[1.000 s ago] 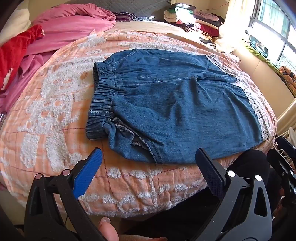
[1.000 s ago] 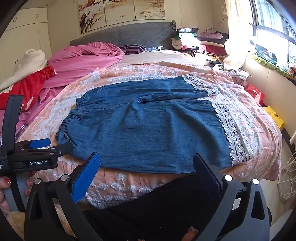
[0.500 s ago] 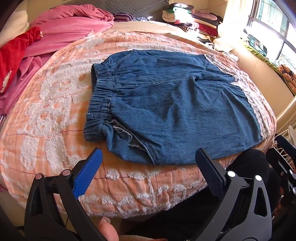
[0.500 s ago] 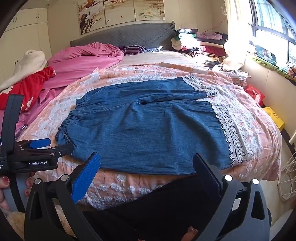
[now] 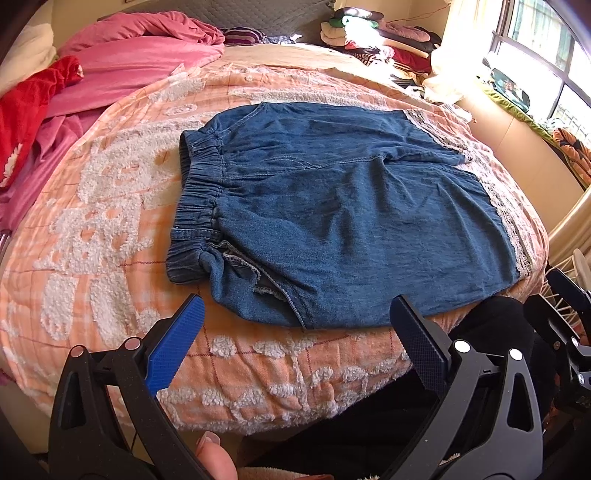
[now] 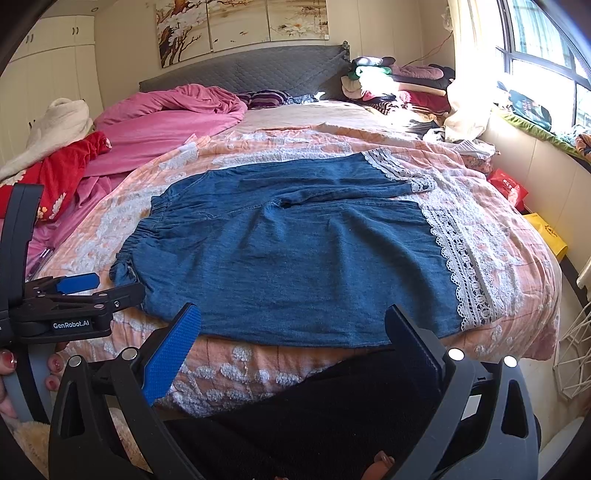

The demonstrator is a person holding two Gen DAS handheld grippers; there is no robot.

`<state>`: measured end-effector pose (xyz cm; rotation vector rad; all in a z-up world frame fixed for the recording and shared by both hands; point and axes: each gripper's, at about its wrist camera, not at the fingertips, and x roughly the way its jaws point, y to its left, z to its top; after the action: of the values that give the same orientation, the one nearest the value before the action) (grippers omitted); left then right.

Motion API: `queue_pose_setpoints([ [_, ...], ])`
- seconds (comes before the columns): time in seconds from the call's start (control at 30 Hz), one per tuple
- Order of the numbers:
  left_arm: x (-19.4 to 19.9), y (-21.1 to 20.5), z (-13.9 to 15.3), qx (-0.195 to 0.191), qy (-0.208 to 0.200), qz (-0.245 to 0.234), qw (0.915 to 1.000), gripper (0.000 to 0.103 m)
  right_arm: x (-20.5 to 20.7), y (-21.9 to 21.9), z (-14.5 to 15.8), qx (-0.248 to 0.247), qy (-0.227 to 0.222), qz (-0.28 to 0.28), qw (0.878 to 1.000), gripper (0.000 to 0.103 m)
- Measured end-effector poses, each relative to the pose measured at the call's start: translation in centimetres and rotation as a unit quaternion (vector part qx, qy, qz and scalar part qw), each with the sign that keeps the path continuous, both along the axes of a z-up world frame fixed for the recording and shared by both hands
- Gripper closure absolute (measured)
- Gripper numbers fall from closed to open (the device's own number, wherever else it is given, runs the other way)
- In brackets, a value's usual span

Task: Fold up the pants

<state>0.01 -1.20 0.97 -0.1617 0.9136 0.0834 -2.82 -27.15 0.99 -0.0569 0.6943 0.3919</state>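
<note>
On the peach bedspread (image 5: 110,229), near its front edge, the blue denim pants (image 5: 343,221) lie flat, both grippers held wide open short of them.

The left wrist view shows the elastic waistband (image 5: 195,206) and a turned-out pocket edge closely. Only the right wrist view takes in the grey headboard (image 6: 251,70), the paintings (image 6: 240,26) above it, the white cupboards (image 6: 48,70) and the pants' white lace hems (image 6: 461,258). A pink duvet (image 6: 166,122) and a red garment (image 6: 62,170) lie bunched at the left, a pile of clothes (image 6: 399,85) by the sunlit window (image 6: 535,48). The left gripper (image 5: 295,328) hangs over the bed's edge below the waistband; the right gripper (image 6: 291,332) sits before the nearer leg, over a dark-clothed lap. In the right view a hand (image 6: 11,373) with red nails grips the left gripper's handle.
</note>
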Motion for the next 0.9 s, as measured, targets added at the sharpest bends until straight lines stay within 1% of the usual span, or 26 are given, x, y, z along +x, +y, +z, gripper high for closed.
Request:
queue_pose_setpoints([
  [0.9,-0.13,-0.03,0.28,0.000,-0.004,-0.004,1.0000,0.008,0.33,-0.11,0.01,-0.003,0.001,-0.003,1.000,0.004],
])
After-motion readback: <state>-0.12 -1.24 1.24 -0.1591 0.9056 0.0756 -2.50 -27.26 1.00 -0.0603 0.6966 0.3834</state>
